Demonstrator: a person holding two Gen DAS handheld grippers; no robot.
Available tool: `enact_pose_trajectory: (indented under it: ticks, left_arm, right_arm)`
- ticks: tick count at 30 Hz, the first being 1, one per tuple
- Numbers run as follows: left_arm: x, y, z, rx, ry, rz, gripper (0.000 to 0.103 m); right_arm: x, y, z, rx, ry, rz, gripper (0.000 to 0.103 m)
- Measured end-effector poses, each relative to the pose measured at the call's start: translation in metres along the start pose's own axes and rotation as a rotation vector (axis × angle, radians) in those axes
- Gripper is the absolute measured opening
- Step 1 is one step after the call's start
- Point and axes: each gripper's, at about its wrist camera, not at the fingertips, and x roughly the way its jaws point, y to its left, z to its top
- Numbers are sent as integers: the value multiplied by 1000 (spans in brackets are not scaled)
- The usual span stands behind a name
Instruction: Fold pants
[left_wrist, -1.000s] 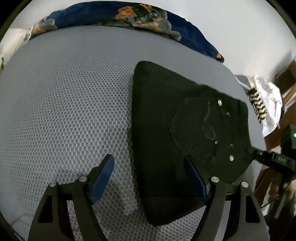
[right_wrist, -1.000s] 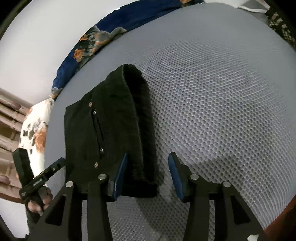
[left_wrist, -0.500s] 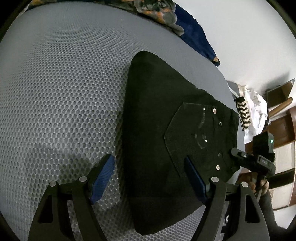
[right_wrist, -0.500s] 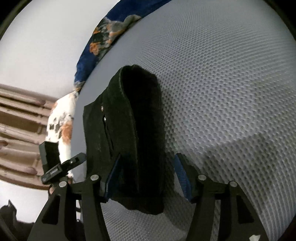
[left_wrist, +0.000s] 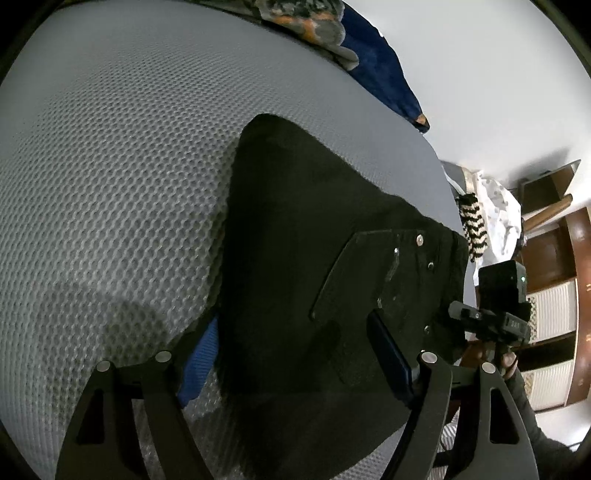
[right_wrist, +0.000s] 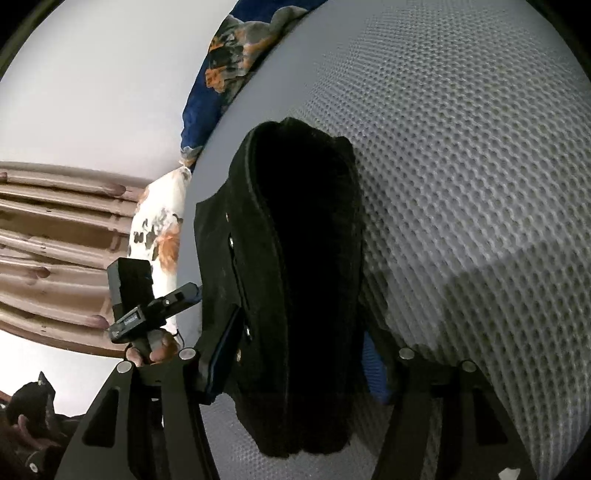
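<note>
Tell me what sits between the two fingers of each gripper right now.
The folded black pants fill the gap of the left gripper in the left wrist view, and their thick folded edge fills the right gripper in the right wrist view.

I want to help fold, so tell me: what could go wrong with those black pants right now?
The folded black pants sit between both sets of wide-open fingers, so nothing is pinched yet. If the right gripper closes, it might catch only the top layers and the fold could fall open. The left gripper straddles a thick stack; its blue left finger is on the gray mesh and might snag it.
</note>
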Motion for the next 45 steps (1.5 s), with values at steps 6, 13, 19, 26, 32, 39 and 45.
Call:
enact_pose_trajectory:
  ticks: [6, 13, 19, 26, 32, 39, 45]
  left_arm:
    - [14, -11, 11, 13, 2, -14, 78]
    - [14, -16, 0, 32, -87, 39, 72]
    - [14, -17, -5, 46, -112, 91, 54]
    - [10, -26, -13, 104, -148, 217, 34]
    - [1, -29, -12, 123, -153, 209, 24]
    - [-10, -29, -13, 133, -157, 207, 21]
    - [-28, -22, -12, 135, -182, 225, 21]
  right_arm:
    - [10, 3, 12, -17, -6, 17, 52]
    - [10, 3, 9, -23, -56, -2, 40]
    - [13, 8, 8, -9, -72, -20, 40]
    - [15, 21, 4, -18, -100, -86, 39]
    - [14, 39, 2, -43, -126, -140, 35]
    - [18, 72, 1, -101, -137, -215, 31]
    - [27, 92, 10, -126, -125, -198, 29]
